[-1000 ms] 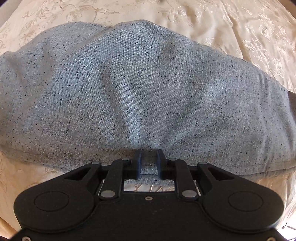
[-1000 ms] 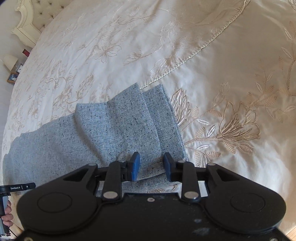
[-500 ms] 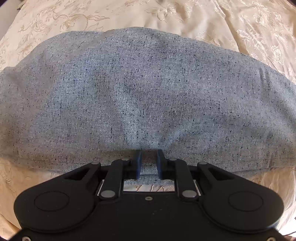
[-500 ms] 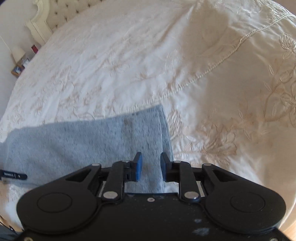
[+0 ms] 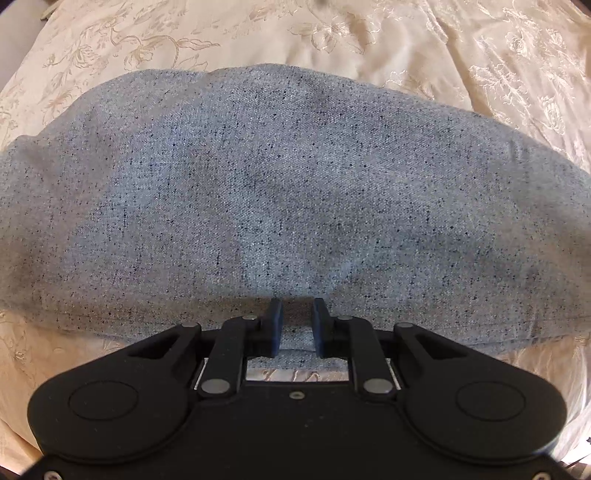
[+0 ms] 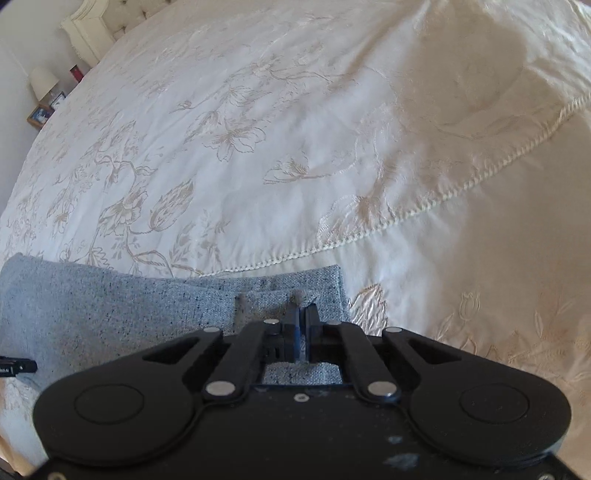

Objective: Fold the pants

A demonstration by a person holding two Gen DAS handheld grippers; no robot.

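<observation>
So, left wrist view first: the pants (image 5: 288, 192) fill nearly the whole width, a big rounded hump of grey fabric lying on the bed, with the cream bedspread (image 5: 406, 40) showing as open space beyond the far edge and in strips along the near hem. The left claw (image 5: 297, 325) has its dark blue pads a little apart with a bunched bit of the near hem filling the gap, so it's pinching the pants edge. The fabric is a speckled, flecked weave, soft and lumpy rather than flat.

Right wrist view: tons of free room here, the bedspread (image 6: 295, 147) runs wide open ahead and to the right, satin-looking with embroidered flowers and a twisted cord trim. The pants (image 6: 110, 314) only take the lower left, and their leg end stops just right of the right claw (image 6: 303, 325). That claw has just snapped together, pads basically pressed tight on a raised fold of the grey cloth. A small black tag (image 6: 16, 367) at the left edge has tiny white writing that I can't read. A lamp (image 6: 43, 82) and headboard (image 6: 96, 33) sit far back left.
</observation>
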